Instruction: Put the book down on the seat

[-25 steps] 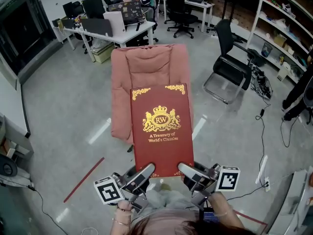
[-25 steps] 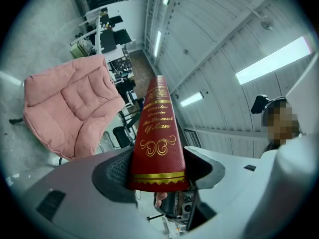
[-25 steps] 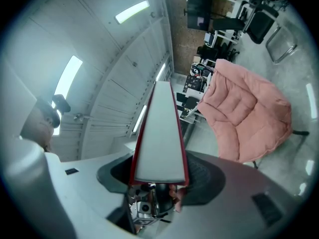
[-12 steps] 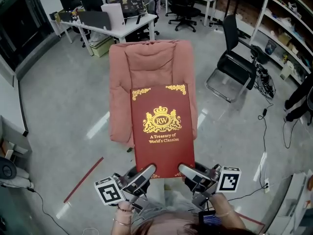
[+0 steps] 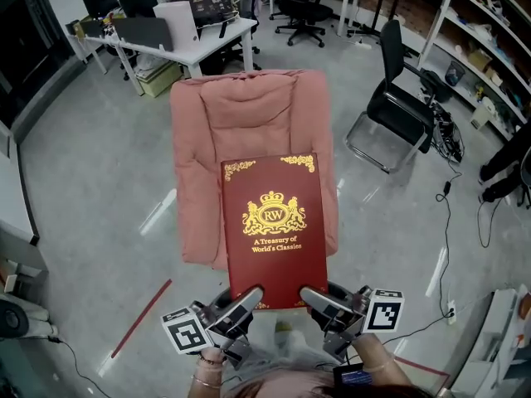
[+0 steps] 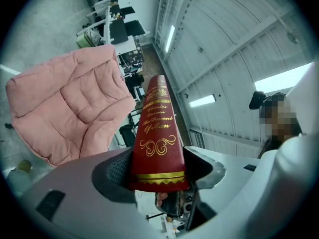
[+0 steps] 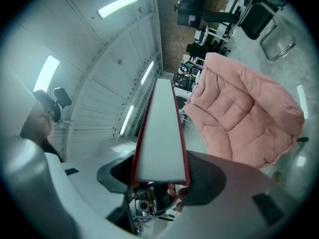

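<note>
Now the big change is in the pink armchair [image 5: 249,123] – compared with a second ago it fills more of the head view and sits lower in it, so the person has carried the load closer. The far half of the book [image 5: 274,222] now overlaps the front of the seat [image 5: 199,210], where earlier it covered less of the cushion. I judge this as the approach nearly done: the book is still in the air, flat and cover-up with the gold crest showing, and has not yet been laid on the seat. What is left looks like a little more reach and a lowering.

The grip itself has not changed. The left gripper [image 5: 247,295] holds the near edge by the spine – its view shows the red spine with gold lettering wedged between both jaws, which stand fairly wide because the volume is thick. The right gripper [image 5: 314,295] clamps the same near edge at the page side; its view shows the pale page block between red covers pressed by both jaws, equally wide apart
</note>
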A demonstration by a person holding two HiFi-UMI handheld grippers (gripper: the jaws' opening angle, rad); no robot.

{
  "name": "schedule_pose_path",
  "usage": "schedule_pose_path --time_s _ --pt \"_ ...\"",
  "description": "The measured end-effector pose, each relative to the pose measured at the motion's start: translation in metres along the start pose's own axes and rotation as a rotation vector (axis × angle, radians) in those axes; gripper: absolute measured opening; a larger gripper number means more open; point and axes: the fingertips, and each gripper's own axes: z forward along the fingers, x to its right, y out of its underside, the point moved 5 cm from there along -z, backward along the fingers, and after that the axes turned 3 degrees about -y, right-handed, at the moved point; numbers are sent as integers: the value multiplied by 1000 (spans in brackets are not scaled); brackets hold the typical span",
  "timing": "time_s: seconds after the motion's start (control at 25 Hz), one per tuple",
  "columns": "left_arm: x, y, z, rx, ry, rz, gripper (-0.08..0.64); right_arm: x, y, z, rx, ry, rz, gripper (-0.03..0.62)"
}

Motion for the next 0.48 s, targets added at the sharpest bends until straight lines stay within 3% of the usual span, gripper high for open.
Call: schedule_pose_path --time_s 0.2,0.48 --pt "-29 -15 9 -21 -35 -41 281 26 -7 19 -8 50 20 258" --pt "-58 -8 21 -25 -73 -119 281 57 -9 20 -31 85 72 258"
